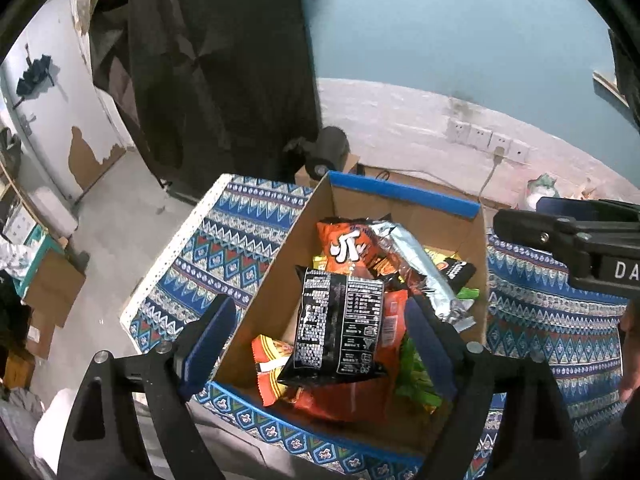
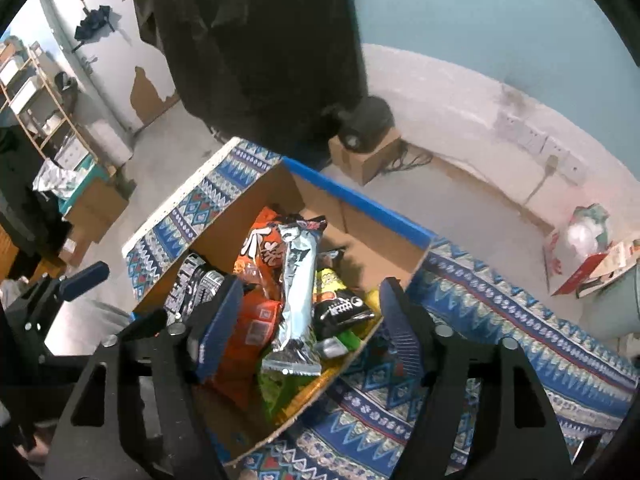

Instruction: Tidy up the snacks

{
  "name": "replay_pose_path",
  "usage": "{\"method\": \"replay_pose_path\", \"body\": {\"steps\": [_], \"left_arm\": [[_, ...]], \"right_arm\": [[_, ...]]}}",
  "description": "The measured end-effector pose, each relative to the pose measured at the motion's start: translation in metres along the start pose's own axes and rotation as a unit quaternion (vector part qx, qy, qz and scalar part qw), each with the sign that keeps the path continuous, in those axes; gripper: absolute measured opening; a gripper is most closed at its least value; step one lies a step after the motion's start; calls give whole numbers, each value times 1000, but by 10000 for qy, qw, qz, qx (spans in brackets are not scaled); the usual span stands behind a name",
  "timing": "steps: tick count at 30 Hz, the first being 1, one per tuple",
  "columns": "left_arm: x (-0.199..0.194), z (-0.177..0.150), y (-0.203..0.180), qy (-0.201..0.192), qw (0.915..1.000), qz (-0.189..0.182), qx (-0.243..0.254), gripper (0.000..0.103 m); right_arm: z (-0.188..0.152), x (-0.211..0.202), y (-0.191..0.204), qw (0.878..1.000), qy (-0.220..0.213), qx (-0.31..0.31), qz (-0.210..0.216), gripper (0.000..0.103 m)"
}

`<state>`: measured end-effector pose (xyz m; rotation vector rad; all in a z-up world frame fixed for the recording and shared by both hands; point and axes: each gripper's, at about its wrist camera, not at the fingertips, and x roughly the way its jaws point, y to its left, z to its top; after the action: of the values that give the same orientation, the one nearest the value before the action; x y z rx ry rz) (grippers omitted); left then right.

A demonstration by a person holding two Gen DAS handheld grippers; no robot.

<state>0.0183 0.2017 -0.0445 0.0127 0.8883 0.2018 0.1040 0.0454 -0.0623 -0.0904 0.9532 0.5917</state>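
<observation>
Patterned tablecloth [image 1: 248, 240] covers the table. Cardboard box [image 1: 276, 280] with blue rim sits on it, near its far left corner, full of snacks. Black packet [image 1: 338, 328] lies on top, silver packet [image 2: 298, 300] and orange bag [image 1: 344, 248] beside it. Left gripper [image 1: 322, 344] and right gripper [image 2: 310, 324] hover over the box, jaws spread, holding nothing.

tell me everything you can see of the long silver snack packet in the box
The silver packet is a long, shiny foil wrapper with crimped ends and dark print near its far end. It lies slanted on top of the snack pile inside the cardboard box, over an orange bag and beside a black pack. Neither gripper touches it.
</observation>
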Motion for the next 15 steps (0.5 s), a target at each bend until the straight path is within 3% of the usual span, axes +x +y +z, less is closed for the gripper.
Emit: {"method": "replay_pose_path", "body": {"steps": [15], "left_arm": [[-40, 1, -27, -294, 9984, -124, 463, 94]], "right_arm": [[-26, -71, -10, 9977, -656, 55, -144, 81]]}}
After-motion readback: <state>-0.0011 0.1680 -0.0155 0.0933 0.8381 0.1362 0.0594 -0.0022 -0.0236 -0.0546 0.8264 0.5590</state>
